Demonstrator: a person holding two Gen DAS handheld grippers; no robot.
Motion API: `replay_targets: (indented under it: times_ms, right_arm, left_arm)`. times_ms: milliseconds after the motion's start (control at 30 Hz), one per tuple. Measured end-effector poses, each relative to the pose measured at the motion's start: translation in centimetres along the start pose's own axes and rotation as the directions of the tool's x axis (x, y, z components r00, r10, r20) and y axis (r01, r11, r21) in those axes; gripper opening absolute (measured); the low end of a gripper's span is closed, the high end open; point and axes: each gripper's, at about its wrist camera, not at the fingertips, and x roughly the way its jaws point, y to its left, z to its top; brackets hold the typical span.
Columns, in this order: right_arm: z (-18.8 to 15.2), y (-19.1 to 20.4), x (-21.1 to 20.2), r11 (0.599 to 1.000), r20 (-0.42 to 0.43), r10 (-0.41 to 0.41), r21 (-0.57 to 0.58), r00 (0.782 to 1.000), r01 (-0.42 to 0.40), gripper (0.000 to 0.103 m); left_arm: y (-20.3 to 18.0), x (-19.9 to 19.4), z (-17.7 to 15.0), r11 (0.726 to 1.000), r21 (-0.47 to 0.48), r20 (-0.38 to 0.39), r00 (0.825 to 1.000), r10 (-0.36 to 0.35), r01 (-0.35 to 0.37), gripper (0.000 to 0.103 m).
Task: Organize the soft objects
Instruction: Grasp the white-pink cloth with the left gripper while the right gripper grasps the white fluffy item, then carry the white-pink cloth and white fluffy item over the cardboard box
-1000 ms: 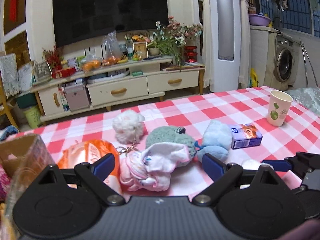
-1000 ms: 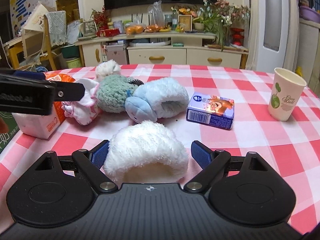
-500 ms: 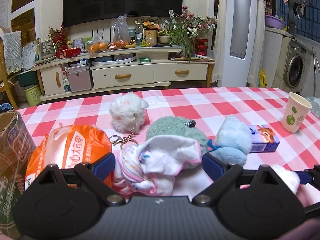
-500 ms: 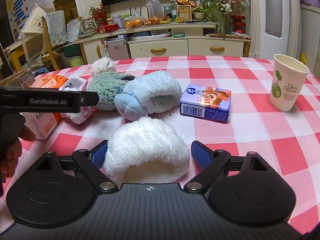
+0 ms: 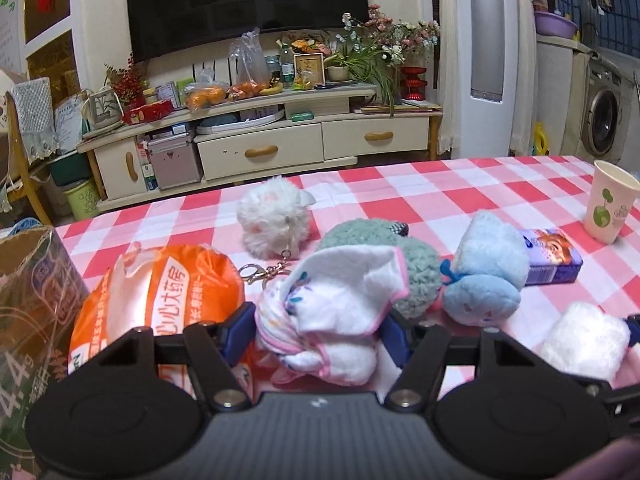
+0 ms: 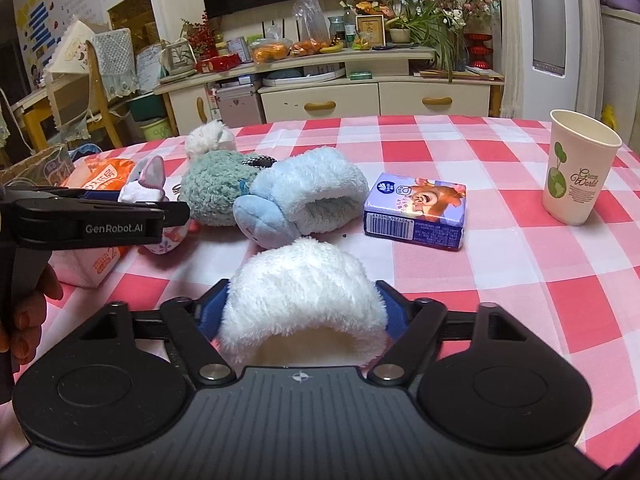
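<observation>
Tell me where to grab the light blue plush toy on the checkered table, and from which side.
Grip the light blue plush toy across its fluffy tube-shaped body, coming from the near side, probably with the right gripper. Its rounded head looks harder to pinch, and the green plush crowds its left.

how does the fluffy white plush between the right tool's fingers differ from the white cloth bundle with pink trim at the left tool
The fluffy white plush is plain, shaggy and dome-shaped; the white cloth bundle with pink trim is smooth, printed and crumpled in folds. The plush lies apart from the pile; the bundle leans against the green plush. Both are soft, mostly white, each between closing jaws.
</observation>
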Motion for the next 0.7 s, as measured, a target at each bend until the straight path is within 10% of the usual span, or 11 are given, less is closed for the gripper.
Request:
replay_targets:
  times_ms: [700]
  right_arm:
    - [0.1,-0.7,-0.8,0.997,0.048,-0.023,-0.069,0.999,0.026,0.047]
  left_arm:
    - [-0.1,-3.8,-1.5,0.989,-0.085,-0.069,0.99,-0.126,0.12,0.062]
